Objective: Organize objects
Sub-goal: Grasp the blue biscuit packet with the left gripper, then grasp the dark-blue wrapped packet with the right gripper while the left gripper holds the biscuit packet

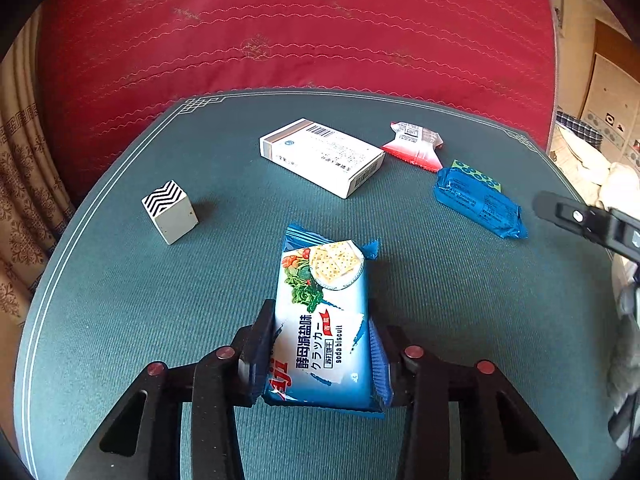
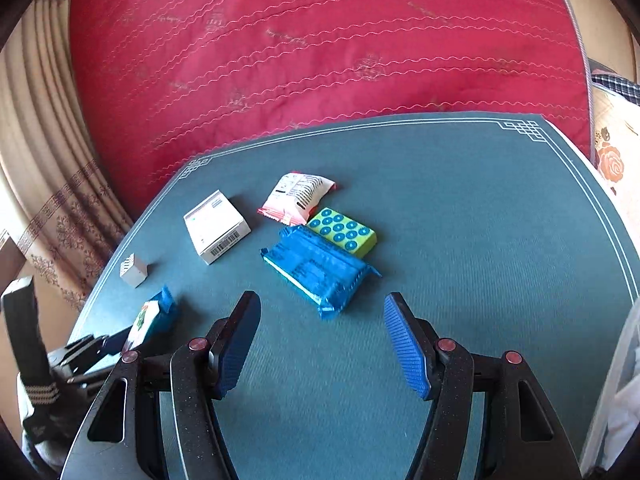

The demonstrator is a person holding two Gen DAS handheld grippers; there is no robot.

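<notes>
My left gripper (image 1: pixel 320 314) is shut on a blue and white soda biscuit pack (image 1: pixel 320 272), its pads pressing the pack's long sides just above the green table mat (image 1: pixel 120 320). The right wrist view shows that pack (image 2: pixel 150 318) at the lower left, in the left gripper (image 2: pixel 120 340). My right gripper (image 2: pixel 322 308) stands open and empty. Just beyond its fingertips lies a blue packet (image 2: pixel 316 268), leaning against a green box with blue dots (image 2: pixel 344 232). One right finger (image 1: pixel 580 216) reaches in at the left wrist view's right edge, near the blue packet (image 1: pixel 478 200).
A white carton (image 1: pixel 322 156) and a red and white snack bag (image 1: pixel 414 144) lie further back. A small cube with a zigzag top (image 1: pixel 170 212) stands at the left. Behind the table is a red quilt (image 1: pixel 280 32), with a curtain (image 1: pixel 16 160) to the left.
</notes>
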